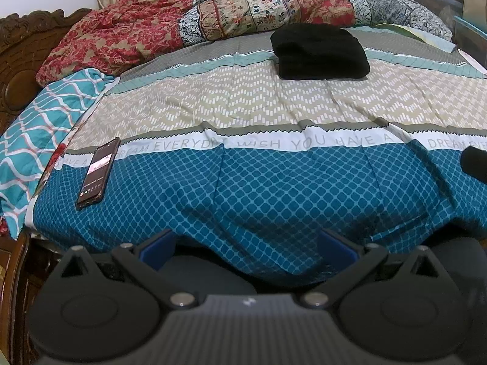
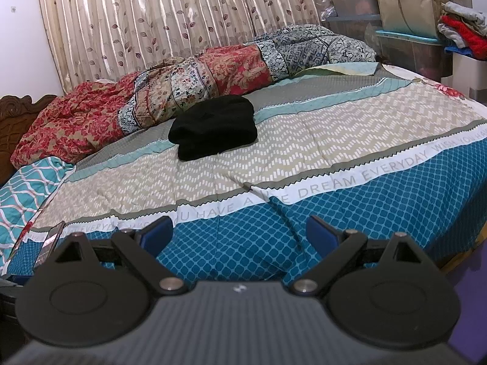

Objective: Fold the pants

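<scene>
The bed has a cover with blue, white, tan and grey stripes. Black folded pants lie on it, far back near the middle. A phone lies on the left side. A bumpy red and flowery blanket sits along the far edge.

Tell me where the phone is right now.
The phone lies in the left wrist view at the bed's near-left edge, on the bedspread, beside the teal wavy pillow.

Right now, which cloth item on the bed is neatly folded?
The black pants, a compact stack on the bedspread. The patterned quilt behind lies rumpled in a heap.
</scene>
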